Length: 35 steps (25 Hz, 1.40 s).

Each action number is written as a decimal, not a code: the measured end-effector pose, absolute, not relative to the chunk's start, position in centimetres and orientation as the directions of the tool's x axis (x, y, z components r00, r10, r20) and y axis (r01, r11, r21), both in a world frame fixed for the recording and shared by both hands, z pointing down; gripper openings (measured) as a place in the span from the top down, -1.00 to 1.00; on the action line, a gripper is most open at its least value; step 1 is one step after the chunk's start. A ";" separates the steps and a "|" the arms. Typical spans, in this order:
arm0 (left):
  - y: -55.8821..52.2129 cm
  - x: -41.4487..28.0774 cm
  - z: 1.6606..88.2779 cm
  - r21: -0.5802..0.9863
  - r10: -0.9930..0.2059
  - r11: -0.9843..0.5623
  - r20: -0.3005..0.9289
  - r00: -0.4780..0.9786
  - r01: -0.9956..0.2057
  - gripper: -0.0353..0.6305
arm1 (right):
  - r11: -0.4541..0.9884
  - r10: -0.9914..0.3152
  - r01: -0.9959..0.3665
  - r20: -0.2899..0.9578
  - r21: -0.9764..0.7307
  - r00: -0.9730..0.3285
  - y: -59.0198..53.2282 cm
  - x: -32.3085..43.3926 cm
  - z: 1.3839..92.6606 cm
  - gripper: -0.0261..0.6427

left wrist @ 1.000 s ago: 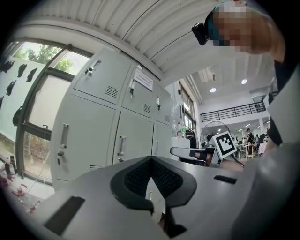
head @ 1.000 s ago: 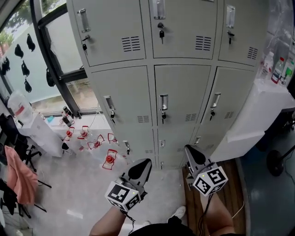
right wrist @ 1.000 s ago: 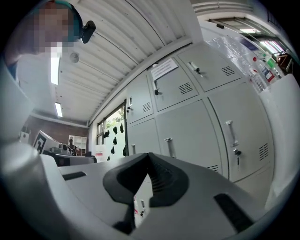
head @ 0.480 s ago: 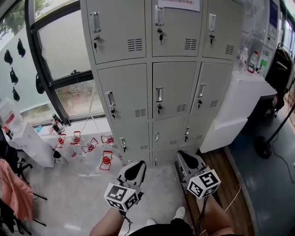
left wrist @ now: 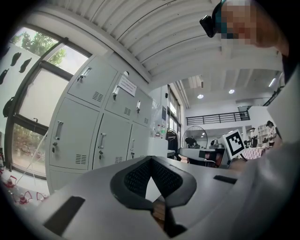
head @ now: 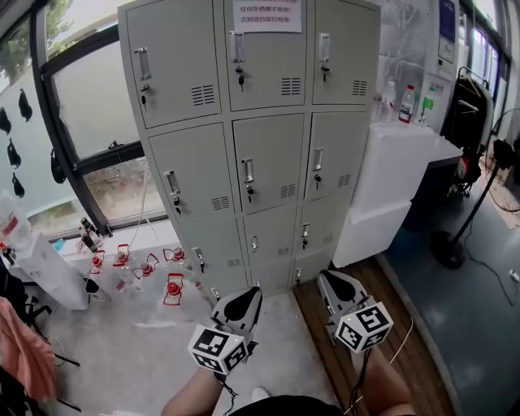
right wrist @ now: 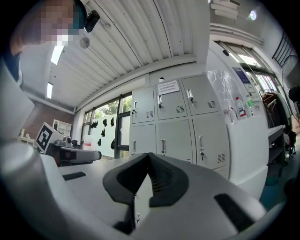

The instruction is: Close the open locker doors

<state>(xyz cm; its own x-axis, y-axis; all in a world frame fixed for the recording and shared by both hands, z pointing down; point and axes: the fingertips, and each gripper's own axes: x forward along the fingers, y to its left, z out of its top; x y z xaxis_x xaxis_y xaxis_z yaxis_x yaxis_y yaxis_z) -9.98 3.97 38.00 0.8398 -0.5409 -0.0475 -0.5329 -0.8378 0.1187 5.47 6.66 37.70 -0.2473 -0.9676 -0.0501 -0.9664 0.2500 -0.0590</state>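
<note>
Bottom centre of the head view: the person's forearms (head: 192, 396) carry the two tools, each with its marker cube. The left gripper (head: 253, 291) and the right gripper (head: 326, 276) are held side by side, well apart from each other, and point up-frame toward the lockers. In the left gripper view the left gripper (left wrist: 150, 160) has its jaws pressed together with nothing between them. The right gripper view shows the right gripper (right wrist: 149, 154) likewise closed and empty. Beyond the tools lie pale floor and, lower right, a wooden floor strip (head: 406, 329). Small red-and-white items (head: 172, 288) stand on the floor at centre left. The grey locker bank (head: 252, 146) fills the upper centre, three columns wide. Every door visible in the head view sits flush with its frame, and a paper notice (head: 266, 15) is fixed to the top middle door. A white counter (head: 398, 162) bearing bottles (head: 406, 103) adjoins the bank at right, and a window (head: 89, 122) at left.
</note>
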 end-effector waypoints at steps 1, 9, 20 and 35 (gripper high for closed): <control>4.6 -9.4 37.9 0.119 -0.545 -0.835 -0.046 0.837 -0.537 0.85 | 0.253 -0.967 -0.966 -0.050 -0.062 -0.250 7.3 6.1 37.6 0.91; 10.7 -5.2 38.3 0.115 -0.605 -0.791 -0.010 0.796 -0.601 0.85 | 0.316 -0.949 -0.944 -0.047 -0.094 -0.313 12.2 10.7 38.6 0.91; 16.6 -4.8 38.6 0.093 -0.691 -0.721 -0.013 0.723 -0.687 0.85 | 0.427 -0.904 -0.898 -0.084 -0.109 -0.419 16.0 10.7 39.0 0.91; 18.7 -5.7 38.8 0.106 -0.717 -0.695 -0.038 0.696 -0.711 0.85 | 0.465 -0.885 -0.880 -0.088 -0.096 -0.458 17.9 9.4 38.9 0.91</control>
<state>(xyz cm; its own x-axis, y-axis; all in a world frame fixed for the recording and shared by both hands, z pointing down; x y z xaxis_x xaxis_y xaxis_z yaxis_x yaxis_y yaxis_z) -5.69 18.73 38.82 0.6958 -0.7172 -0.0376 -0.7109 -0.6952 0.1058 9.39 17.92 38.92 -0.4577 -0.8848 -0.0877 -0.8802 0.4648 -0.0957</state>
